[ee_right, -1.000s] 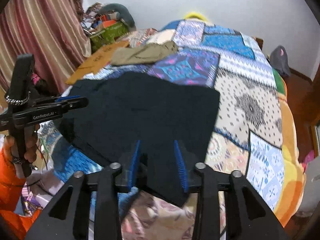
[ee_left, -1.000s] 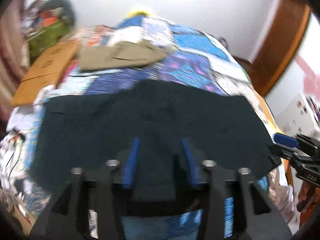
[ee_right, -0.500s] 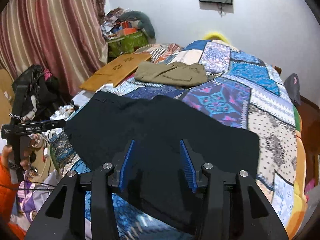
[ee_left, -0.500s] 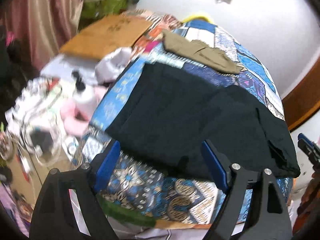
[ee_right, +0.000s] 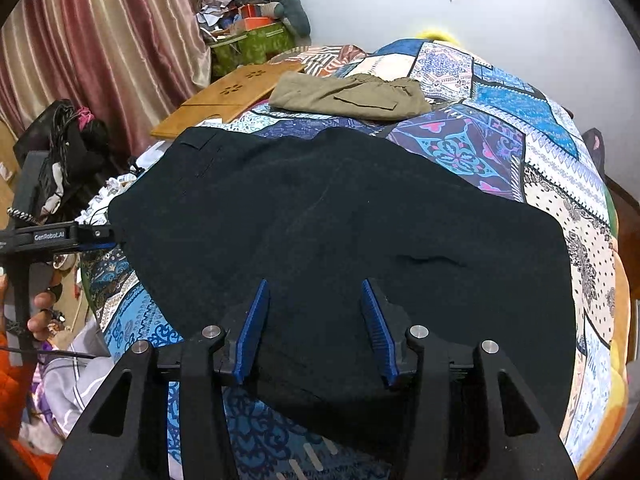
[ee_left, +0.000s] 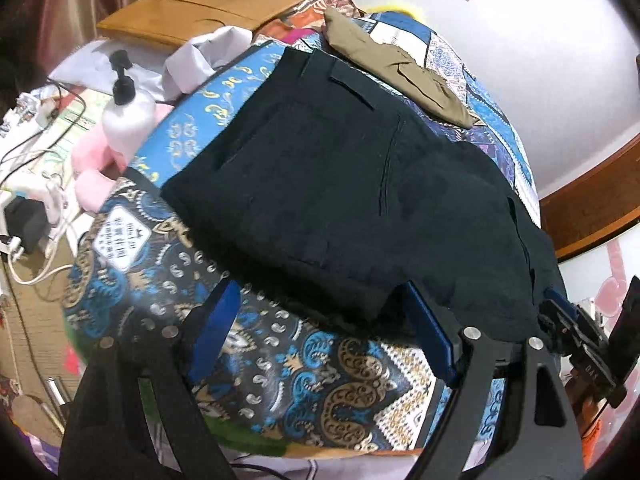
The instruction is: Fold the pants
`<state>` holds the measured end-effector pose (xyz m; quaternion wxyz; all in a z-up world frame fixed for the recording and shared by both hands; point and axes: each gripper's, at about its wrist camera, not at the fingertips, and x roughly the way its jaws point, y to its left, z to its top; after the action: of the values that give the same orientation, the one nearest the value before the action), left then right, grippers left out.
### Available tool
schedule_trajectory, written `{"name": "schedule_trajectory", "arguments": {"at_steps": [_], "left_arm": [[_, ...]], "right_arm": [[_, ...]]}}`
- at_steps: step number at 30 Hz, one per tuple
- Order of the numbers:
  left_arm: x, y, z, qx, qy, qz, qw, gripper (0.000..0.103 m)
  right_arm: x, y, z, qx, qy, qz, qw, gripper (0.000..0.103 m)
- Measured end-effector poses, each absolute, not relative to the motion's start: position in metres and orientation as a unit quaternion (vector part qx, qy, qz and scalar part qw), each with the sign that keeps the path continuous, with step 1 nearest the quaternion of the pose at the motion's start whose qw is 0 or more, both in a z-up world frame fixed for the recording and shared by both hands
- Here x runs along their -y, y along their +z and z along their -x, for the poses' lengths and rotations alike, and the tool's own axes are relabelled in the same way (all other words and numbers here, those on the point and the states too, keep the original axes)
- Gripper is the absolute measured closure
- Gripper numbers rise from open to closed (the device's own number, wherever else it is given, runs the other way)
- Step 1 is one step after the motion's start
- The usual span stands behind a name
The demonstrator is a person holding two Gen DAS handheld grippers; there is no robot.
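Black pants [ee_left: 340, 184] [ee_right: 340, 232] lie spread flat across the near part of a patchwork quilt [ee_right: 500, 128]. My left gripper [ee_left: 320, 286] stands wide open at their near left edge, over the quilt's corner; the cloth's hem lies between the fingertips, but the pads do not press it. In the right wrist view the left gripper [ee_right: 96, 236] reaches in from the left, held by a hand [ee_right: 40, 320]. My right gripper [ee_right: 314, 284] hovers over the pants' near right part, jaws apart, with cloth lying flat under them. The right gripper [ee_left: 560, 312] also shows at the pants' right corner.
Folded olive pants [ee_right: 348, 96] [ee_left: 400, 68] lie farther back on the bed. A wooden lap board [ee_right: 228, 96] rests at the bed's far left. A pump bottle [ee_left: 124, 116], cables and clutter sit on the floor to the left, before a striped curtain [ee_right: 100, 40].
Both grippers have let go of the black cloth, their jaws now wider. The left gripper swung left and rolled, ending at the pants' left end. The right one drew back slightly.
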<state>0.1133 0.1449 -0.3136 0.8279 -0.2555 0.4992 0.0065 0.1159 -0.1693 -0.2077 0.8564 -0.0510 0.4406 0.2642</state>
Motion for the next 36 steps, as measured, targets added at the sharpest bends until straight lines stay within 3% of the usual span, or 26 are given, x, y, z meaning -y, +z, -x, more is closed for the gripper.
{"name": "schedule_trajectory", "arguments": {"at_steps": [13, 20, 23, 36], "left_arm": [[-0.154, -0.320, -0.146, -0.485, 0.021, 0.279, 0.828, 0.019], [-0.144, -0.317, -0.165, -0.483, 0.056, 0.208, 0.849, 0.071], [-0.137, -0.306, -0.167, -0.474, 0.058, 0.173, 0.861, 0.081], [-0.085, -0.197, -0.163, -0.365, 0.006, 0.053, 0.930, 0.087]], "right_arm": [[0.166, -0.210, -0.118, -0.442, 0.272, 0.048, 0.853, 0.057], [0.169, -0.210, -0.119, -0.443, 0.273, 0.040, 0.853, 0.057], [0.170, -0.208, -0.120, -0.446, 0.272, 0.033, 0.852, 0.057], [0.228, -0.178, -0.108, -0.427, 0.215, -0.010, 0.878, 0.057]]}}
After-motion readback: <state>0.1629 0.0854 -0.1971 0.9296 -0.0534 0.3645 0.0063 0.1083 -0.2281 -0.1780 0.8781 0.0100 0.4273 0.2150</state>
